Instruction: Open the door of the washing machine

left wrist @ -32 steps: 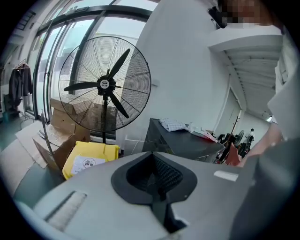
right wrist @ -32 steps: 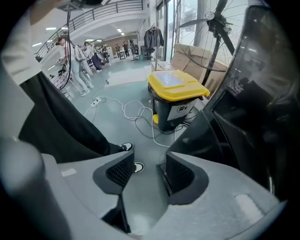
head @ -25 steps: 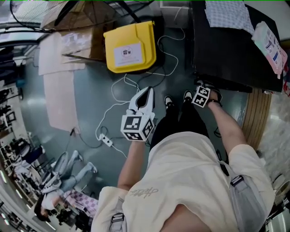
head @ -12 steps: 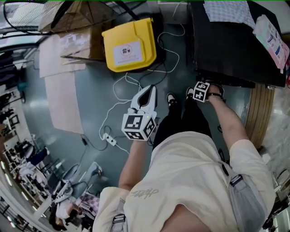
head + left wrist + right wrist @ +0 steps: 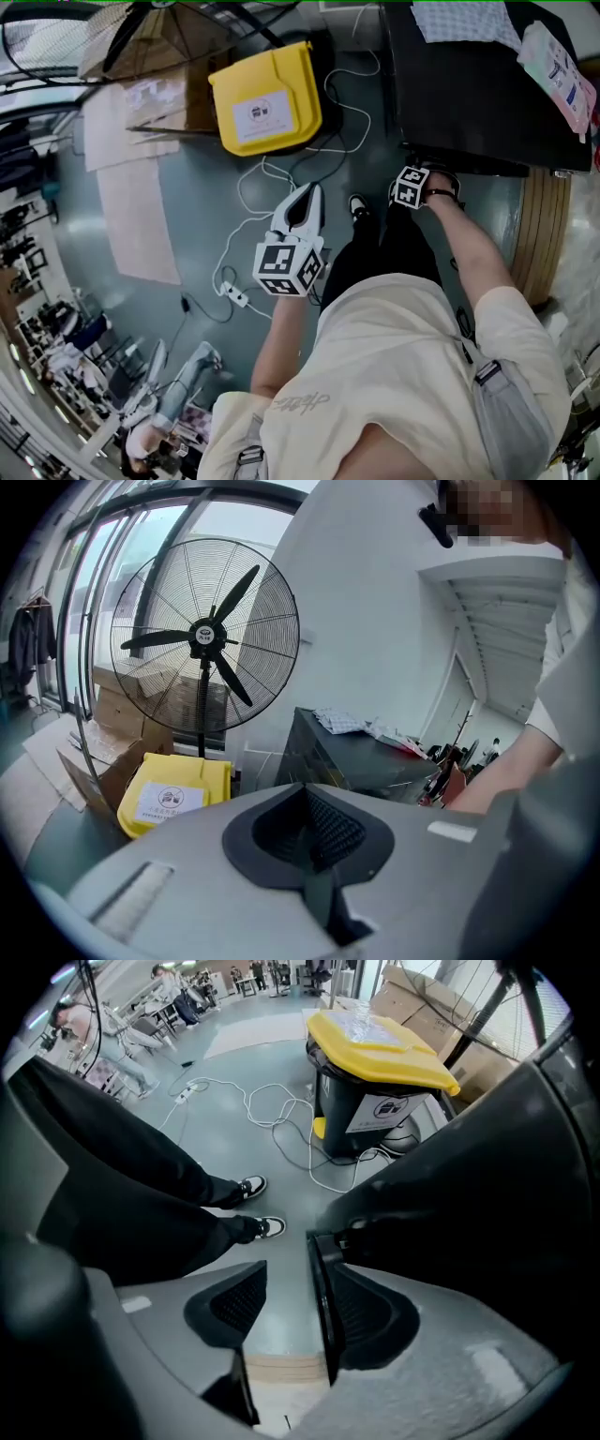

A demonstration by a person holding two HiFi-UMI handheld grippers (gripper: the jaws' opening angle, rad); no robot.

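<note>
At washing machine [image 5: 469, 103] front — right claw [image 5: 281, 1269] points down, jaws opening, empty.

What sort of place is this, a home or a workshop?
Likely a workshop or lab hall: a large pedestal fan, stacked cardboard boxes, and power cables trailing across a bare floor.

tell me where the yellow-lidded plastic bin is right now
In the head view the yellow-lidded plastic bin stands at top centre, between brown cardboard boxes on its left and the dark washing machine on its right.
</note>
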